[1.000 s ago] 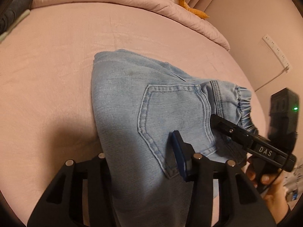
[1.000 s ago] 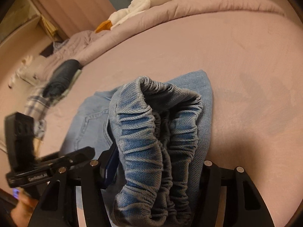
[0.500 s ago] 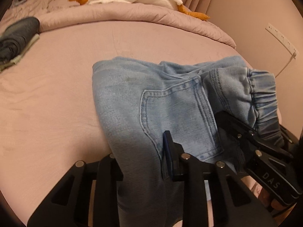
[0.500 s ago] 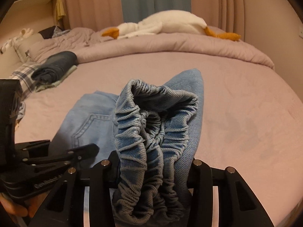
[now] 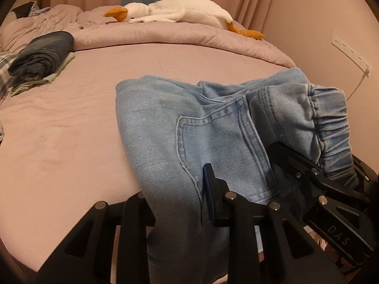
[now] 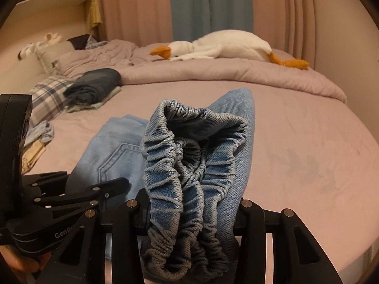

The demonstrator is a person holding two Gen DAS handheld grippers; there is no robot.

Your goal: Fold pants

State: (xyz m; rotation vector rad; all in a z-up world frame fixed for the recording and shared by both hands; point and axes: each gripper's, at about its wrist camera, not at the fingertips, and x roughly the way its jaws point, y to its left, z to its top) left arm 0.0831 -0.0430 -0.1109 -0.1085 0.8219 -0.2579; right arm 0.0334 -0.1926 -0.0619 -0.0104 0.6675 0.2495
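The light-blue denim pants [image 5: 213, 142] with the elastic gathered waistband [image 6: 189, 179] are lying on the mauve bedsheet [image 5: 71, 142] at the near edge of the bed, part lifted, and both tongs are gripping them. In the left wrist view the left tongs [image 5: 180, 203] are clenching the cloth just below the stitched back pocket [image 5: 220, 146], at six o'clock. The right tongs [image 6: 189, 210] are pinching the bunched waistband, which is filling the middle of their own view; in the left view they are sitting at four o'clock.

My read: a fold is being carried over, waistband end towards twelve o'clock. To do it well, both grips should be travelling level and together, keeping the denim taut between them so no crease is getting trapped under the pocket. The thick waistband is likely to spring back, so it wants laying flat before letting go.

At ten o'clock a folded dark-blue garment [image 5: 42, 54] is resting, and a white plush goose [image 5: 180, 11] is sprawling at twelve, both well apart.
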